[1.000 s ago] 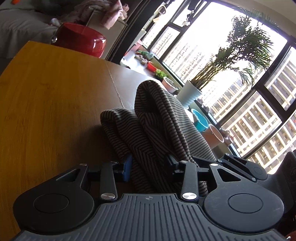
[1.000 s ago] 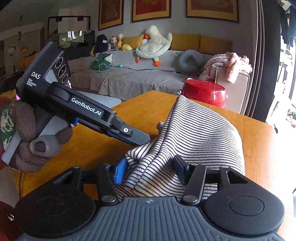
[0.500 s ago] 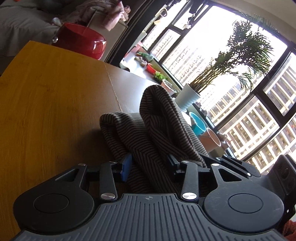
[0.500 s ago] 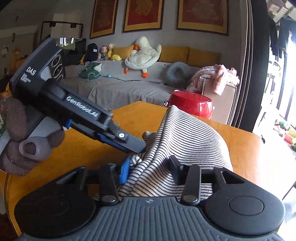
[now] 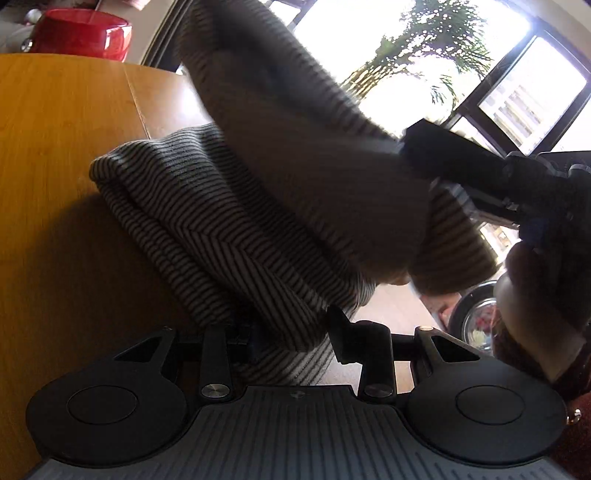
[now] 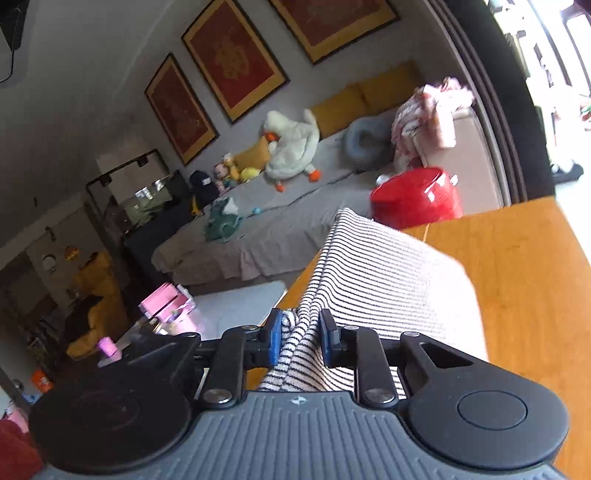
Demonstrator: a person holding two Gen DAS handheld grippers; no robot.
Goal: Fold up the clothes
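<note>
Two grippers share one striped garment (image 5: 207, 221), and the split between them has just changed. Half a second ago both tongs sat low and close together, each with a bunch of cloth between its fingers. Now the right gripper (image 6: 298, 341) has swung up and away, and in the left wrist view it shows at about 3 o'clock, dragging a blurred sheet of fabric from 12 o'clock across towards it. Its blue pads are nearly together, pinching a narrow gathered edge of the garment.

The left gripper (image 5: 295, 332) looks wider apart than it was: the finger on the 3 o'clock side stands clear of the cloth with bare table (image 5: 55, 147) showing past it, while the other finger is buried under the folds. Whether it has let go or merely holds loosely I cannot tell from this angle (the cloth hides the contact).

The rest of the garment lies in a rounded heap on the wooden table, just ahead of the left tongs, with the red pot (image 5: 81, 33) well beyond at 11 o'clock.

For the task, this reads as one edge being lifted and carried over the heap, likely to open it out or lay a fold; the pictures do not settle which.
</note>
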